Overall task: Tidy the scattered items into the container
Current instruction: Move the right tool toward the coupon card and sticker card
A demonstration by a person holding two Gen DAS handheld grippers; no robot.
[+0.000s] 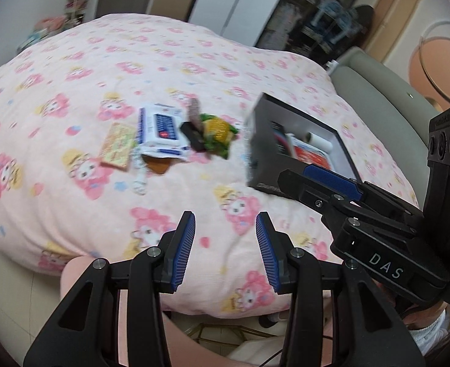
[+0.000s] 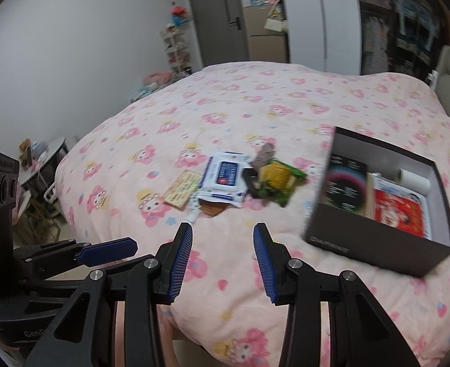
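A dark open box (image 2: 377, 244) (image 1: 255, 140) sits on the pink blanket, holding a red-and-white pack (image 2: 399, 211), a white roll (image 2: 414, 179) and a dark item. Left of it lies a pile: a white-and-blue wipes pack (image 2: 225, 180) (image 1: 160, 128), a yellow-green snack bag (image 2: 278, 180) (image 1: 217, 131), a black item (image 2: 250, 183) (image 1: 192, 136), a yellow card (image 2: 182, 191) (image 1: 118, 145). My left gripper (image 1: 225, 250) is open and empty over the bed's near edge. My right gripper (image 2: 223, 257) is open and empty too, short of the pile. Each gripper shows in the other's view.
The bed (image 2: 255, 107) with its cartoon-print blanket fills both views. A grey headboard (image 1: 377, 91) stands beyond the box. A door (image 2: 218, 15), shelves (image 2: 176, 46) and a small side table (image 2: 47, 159) line the room's edges.
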